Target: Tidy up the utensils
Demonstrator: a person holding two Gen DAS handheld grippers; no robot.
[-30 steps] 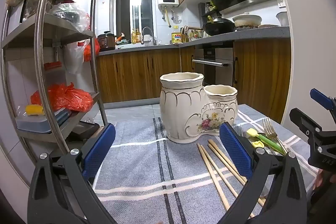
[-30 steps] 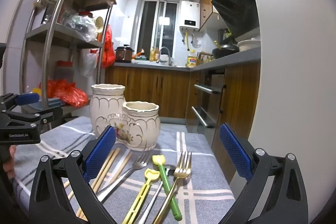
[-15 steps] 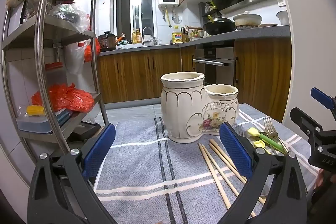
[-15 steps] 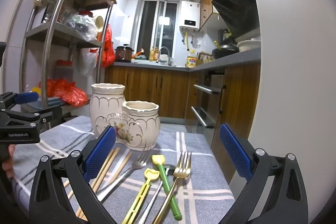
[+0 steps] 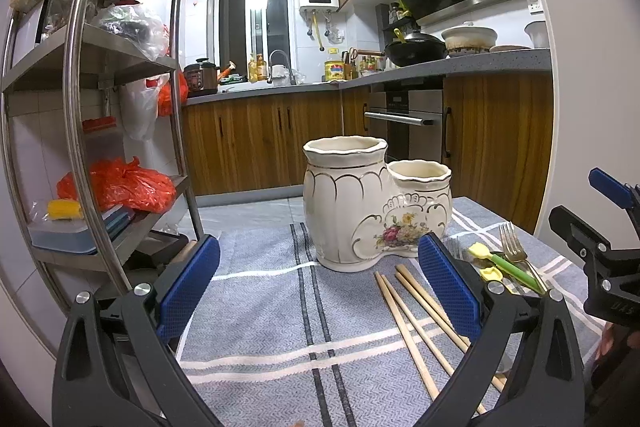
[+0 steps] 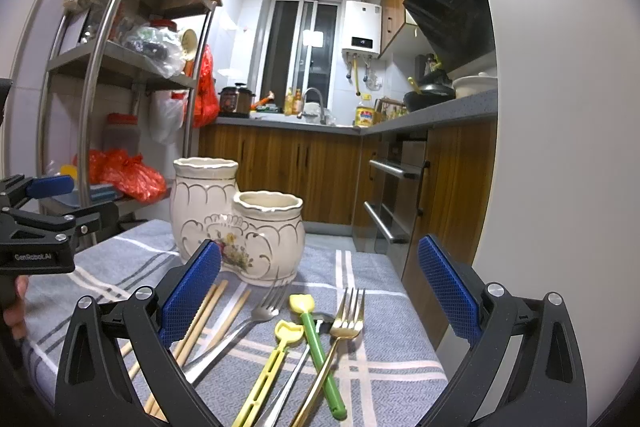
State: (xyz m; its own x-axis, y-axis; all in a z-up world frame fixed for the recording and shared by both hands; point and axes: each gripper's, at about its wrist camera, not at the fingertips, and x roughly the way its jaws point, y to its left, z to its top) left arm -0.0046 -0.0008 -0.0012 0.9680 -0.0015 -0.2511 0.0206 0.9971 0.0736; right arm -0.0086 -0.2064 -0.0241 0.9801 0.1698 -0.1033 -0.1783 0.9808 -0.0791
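Almost no change over last second: slight view drift only. Left gripper (image 5: 318, 291) and right gripper (image 6: 319, 297) fingers spread wide, empty. Chopsticks (image 6: 202, 321), forks (image 6: 347, 321) on counter (image 6: 120, 267), 6 o'clock of holder (image 6: 240, 219). Sorting not started.

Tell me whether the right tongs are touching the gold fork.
Apart. In the right wrist view the right tongs gape open above the gold fork, which lies flat on the cloth.

Chopsticks (image 6: 200, 319), forks (image 6: 344, 319) lie flat before the empty cream holder (image 6: 240, 223).
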